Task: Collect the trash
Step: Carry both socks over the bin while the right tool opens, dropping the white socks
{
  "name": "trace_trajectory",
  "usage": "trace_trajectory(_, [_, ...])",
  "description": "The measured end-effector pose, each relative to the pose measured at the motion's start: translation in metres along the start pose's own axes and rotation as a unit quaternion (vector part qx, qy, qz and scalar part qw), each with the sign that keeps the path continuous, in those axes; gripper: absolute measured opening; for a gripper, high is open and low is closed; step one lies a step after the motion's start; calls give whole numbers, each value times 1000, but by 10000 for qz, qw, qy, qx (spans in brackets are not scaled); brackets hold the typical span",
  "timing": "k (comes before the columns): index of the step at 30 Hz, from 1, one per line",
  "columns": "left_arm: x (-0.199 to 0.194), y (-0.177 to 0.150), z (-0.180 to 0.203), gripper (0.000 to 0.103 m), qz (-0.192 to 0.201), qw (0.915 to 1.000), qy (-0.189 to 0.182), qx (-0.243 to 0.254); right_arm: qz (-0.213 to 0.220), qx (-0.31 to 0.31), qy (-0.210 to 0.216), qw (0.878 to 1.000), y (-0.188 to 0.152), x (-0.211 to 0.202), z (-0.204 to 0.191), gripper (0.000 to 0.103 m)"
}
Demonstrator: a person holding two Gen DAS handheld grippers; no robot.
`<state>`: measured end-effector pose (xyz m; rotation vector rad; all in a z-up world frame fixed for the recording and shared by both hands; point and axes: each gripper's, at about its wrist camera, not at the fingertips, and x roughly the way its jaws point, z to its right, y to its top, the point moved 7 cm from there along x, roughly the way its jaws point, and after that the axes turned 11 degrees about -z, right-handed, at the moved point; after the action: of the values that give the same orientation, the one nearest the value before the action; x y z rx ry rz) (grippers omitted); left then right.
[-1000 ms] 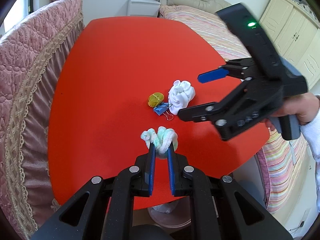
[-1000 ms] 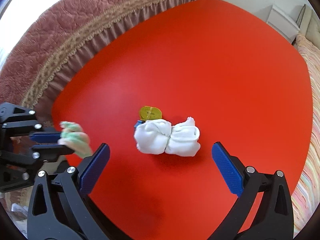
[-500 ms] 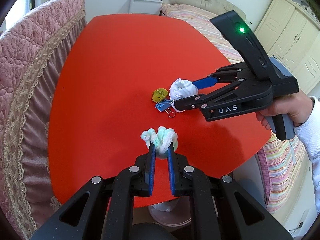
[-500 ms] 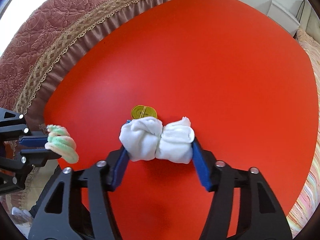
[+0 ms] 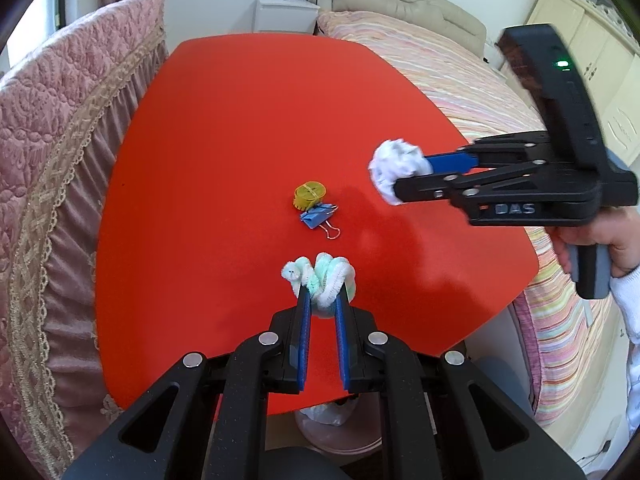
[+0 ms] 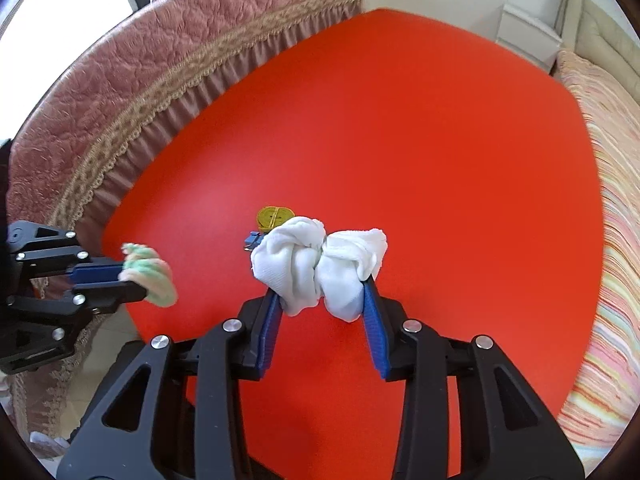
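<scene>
My left gripper is shut on a green and white fuzzy wad above the near edge of the red table. My right gripper is closing its jaws on a crumpled white cloth wad, lifted off the table; in the left wrist view the cloth wad hangs at the right gripper's tips. On the table lie a yellow tape roll and a blue binder clip. From the right wrist I see the left gripper at the far left with its fuzzy wad.
A pink quilted cover borders the table's left side, and a striped bed its right. A pink bin with a white liner stands on the floor under the near table edge. A white nightstand is at the back.
The right gripper closed on the white cloth wad, then lifted it off the table and away to the right. The left gripper stayed still with the fuzzy wad.
</scene>
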<state>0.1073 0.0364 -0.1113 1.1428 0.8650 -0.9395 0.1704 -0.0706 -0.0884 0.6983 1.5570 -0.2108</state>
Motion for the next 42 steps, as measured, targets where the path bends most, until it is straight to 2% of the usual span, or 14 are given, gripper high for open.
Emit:
trace_trajectory(13, [-35, -22, 24, 11, 331, 9990, 139, 263, 659, -3, -105, 9978, -61, -68, -34, 38])
trace_trajectory(20, [-49, -38, 41, 11, 478, 9981, 76, 379, 834, -11, -71, 9965, -103, -85, -48, 38])
trace_trajectory(33, [-49, -80, 57, 11, 459, 9979, -19, 447, 549, -16, 264, 9981, -163, -59, -76, 38])
trace_trajectory(42, [-50, -102, 53, 11, 423, 9983, -40, 393, 269, -91, 586, 9979, -172, -30, -95, 41])
